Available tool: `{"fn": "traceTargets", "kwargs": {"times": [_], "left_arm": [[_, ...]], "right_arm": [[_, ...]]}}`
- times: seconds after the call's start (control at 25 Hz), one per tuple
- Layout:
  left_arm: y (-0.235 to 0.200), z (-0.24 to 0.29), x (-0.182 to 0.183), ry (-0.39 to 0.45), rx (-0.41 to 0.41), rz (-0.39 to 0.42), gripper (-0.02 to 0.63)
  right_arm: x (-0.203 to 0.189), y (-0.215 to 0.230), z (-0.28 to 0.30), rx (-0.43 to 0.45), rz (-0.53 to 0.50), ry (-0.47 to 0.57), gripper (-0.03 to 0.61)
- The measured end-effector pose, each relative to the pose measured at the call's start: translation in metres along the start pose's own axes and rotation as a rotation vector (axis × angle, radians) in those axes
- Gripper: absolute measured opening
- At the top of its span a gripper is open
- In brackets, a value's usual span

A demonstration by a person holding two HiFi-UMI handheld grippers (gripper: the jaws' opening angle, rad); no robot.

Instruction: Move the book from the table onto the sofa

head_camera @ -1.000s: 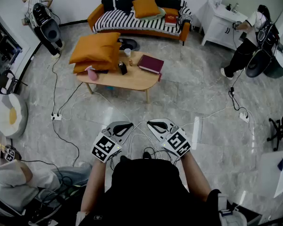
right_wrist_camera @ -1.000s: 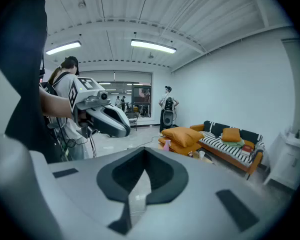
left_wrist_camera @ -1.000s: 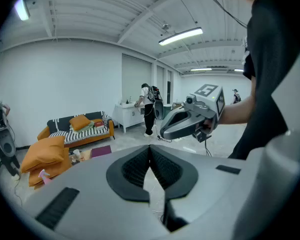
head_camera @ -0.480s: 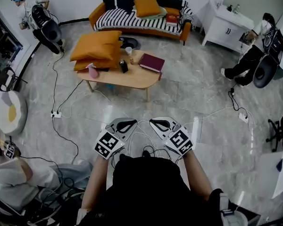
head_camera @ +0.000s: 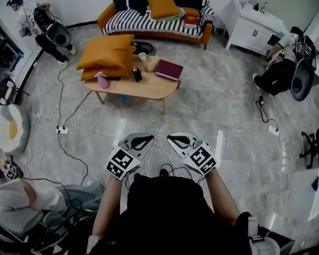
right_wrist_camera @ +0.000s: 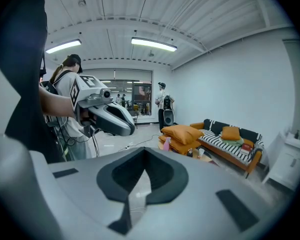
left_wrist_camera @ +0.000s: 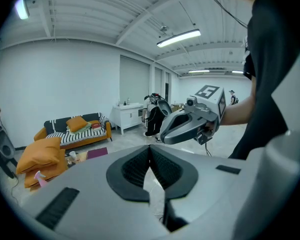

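Left gripper (head_camera: 141, 141) and right gripper (head_camera: 176, 139) sit side by side, low in front of my body, pointing ahead. Both sets of jaws are pressed together with nothing between them. Past them is open grey floor (head_camera: 202, 108). The book (head_camera: 168, 69), dark red, lies flat on the right end of the wooden tabletop (head_camera: 143, 88), well apart from both jaws and ahead of them. Stacked orange cushions (head_camera: 105, 56) fill the tabletop's left end. Beyond is the striped sofa (head_camera: 133, 20), against the wall.
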State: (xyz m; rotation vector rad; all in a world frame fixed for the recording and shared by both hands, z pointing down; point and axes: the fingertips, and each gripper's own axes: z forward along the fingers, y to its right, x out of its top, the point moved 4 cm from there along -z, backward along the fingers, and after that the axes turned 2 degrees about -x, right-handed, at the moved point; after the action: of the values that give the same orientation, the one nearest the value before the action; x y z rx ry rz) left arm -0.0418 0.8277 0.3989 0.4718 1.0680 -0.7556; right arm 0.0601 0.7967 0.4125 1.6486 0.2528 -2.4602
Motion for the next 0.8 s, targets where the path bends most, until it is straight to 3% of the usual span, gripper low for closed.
{"fn": "traceTargets", "kwargs": {"times": [0.4,0.56,0.8], "left_arm": [[-0.027,0.010,0.001,-0.007,-0.020,0.000,0.009],[-0.008,0.014,0.006,-0.023,-0.019,0.003,0.009],[-0.017,0.010,0.001,-0.039,-0.023,-0.013,0.009]], "right_arm": [[0.001,0.016,0.023,-0.002,0.016,-0.005,0.006],[-0.002,0.012,0.003,0.001,0.024,0.003,0.006],[0.000,0.016,0.013,0.005,0.062,0.011,0.006]]}}
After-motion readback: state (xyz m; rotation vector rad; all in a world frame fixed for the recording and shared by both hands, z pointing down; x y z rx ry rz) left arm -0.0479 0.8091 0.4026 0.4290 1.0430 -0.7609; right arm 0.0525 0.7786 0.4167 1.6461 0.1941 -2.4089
